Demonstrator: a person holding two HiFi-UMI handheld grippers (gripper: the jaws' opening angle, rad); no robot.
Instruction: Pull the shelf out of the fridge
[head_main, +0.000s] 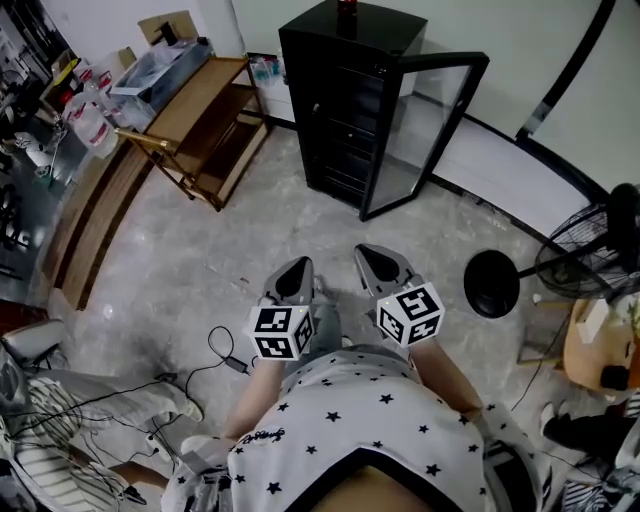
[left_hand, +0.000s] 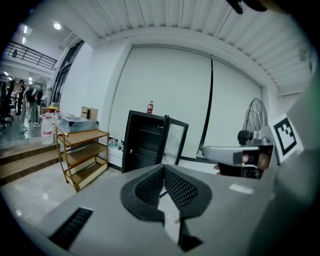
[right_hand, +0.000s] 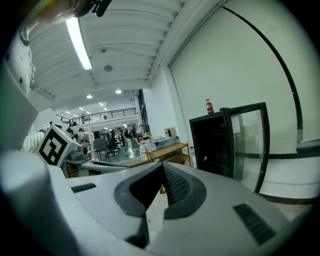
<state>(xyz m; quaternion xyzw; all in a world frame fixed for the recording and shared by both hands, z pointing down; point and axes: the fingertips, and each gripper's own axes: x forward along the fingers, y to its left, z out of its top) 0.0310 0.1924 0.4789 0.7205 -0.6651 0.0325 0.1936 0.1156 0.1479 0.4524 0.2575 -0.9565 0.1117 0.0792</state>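
The black fridge (head_main: 335, 95) stands on the floor well ahead of me, its glass door (head_main: 425, 130) swung open to the right. Dark shelves (head_main: 345, 150) show faintly inside. A red bottle (head_main: 346, 8) stands on top. Both grippers hang low in front of my body, far from the fridge. My left gripper (head_main: 298, 266) is shut with nothing between its pads. My right gripper (head_main: 370, 256) is shut and empty too. The left gripper (left_hand: 163, 168) looks toward the fridge (left_hand: 145, 142). The right gripper (right_hand: 162, 165) has the fridge (right_hand: 212, 142) and its door (right_hand: 250, 145) to its right.
A wooden shelf rack (head_main: 205, 120) with a plastic box stands left of the fridge. A standing fan (head_main: 600, 240) and its round black base (head_main: 492, 283) are at the right. Cables (head_main: 225, 355) lie on the floor by my left foot. A seated person's legs (head_main: 90, 410) are at lower left.
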